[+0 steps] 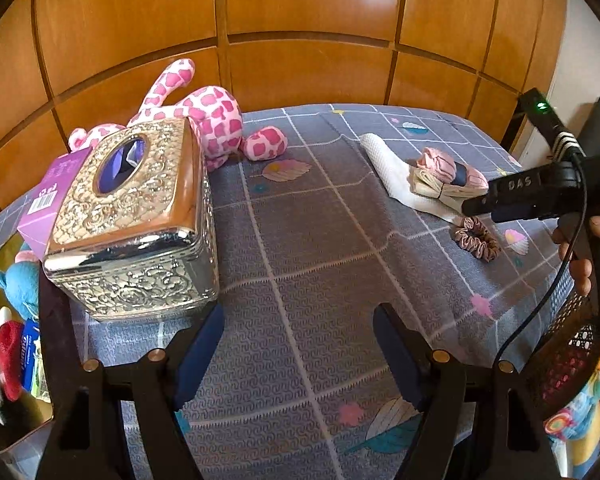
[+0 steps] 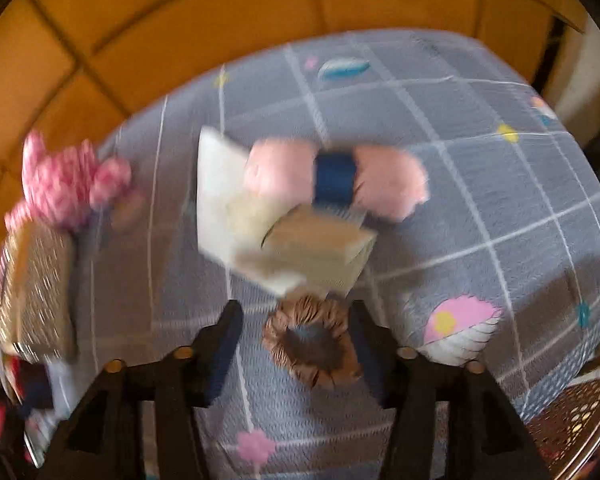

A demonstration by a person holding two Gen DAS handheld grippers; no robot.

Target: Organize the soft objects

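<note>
Grey checked bedsheet (image 1: 320,248) carries everything. Silver embossed tissue box (image 1: 136,220) stands at its left edge, blue tissue showing in its oval opening, spotted pink plush (image 1: 216,120) behind it. Right hand-held gripper (image 2: 296,344) is nearer the brown scrunchie (image 2: 312,340), which lies flat between its parted, unpressing fingers. Left hand-held gripper (image 1: 300,356) hangs wide and empty.

Patterned bedsheet (image 1: 308,240): plush (image 1: 216,120), tissue box (image 1: 136,220), scrunchie (image 1: 476,238)
</note>
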